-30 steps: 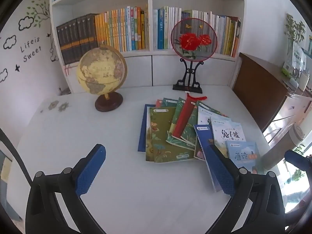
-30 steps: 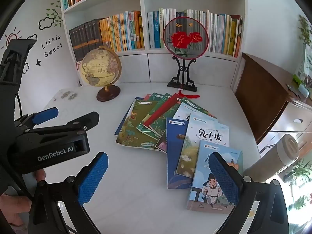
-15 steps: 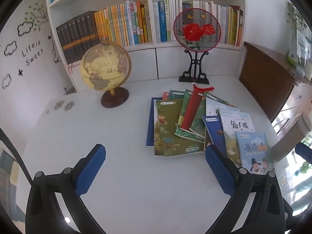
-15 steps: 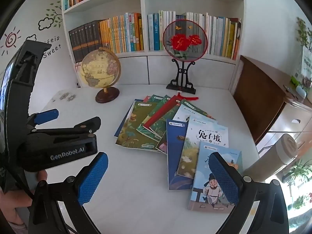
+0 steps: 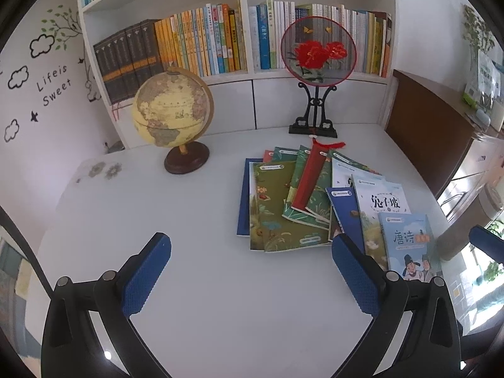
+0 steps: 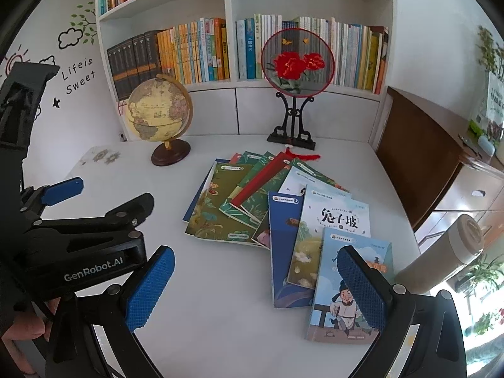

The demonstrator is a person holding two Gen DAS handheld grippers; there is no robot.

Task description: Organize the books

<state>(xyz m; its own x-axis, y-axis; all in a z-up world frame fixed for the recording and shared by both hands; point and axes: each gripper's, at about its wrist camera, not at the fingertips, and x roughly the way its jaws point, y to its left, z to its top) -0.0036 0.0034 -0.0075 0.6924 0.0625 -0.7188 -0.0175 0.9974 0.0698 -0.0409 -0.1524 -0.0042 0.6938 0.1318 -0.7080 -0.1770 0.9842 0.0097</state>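
White tabletop [image 5: 195,283] fills the foreground below a white bookcase [image 5: 242,25] packed with upright books, with a tan desk globe on a dark wood base [image 5: 172,111] far left and a round red-flowered fan on a black stand [image 5: 318,53] far centre. Both the left gripper [image 5: 250,278] and the right gripper [image 6: 255,289] hang above the table with jaws spread wide and empty, so the first grasp should probably slide one finger under a free near edge rather than press down on the overlap. Thin, glossy paperback books [image 6: 283,217] lie fanned in an overlapping row from centre toward the near right: green leafy covers with a red one on top farther off, then blue, pale and a sky-blue cartoon-figure cover [image 6: 349,286] nearest.
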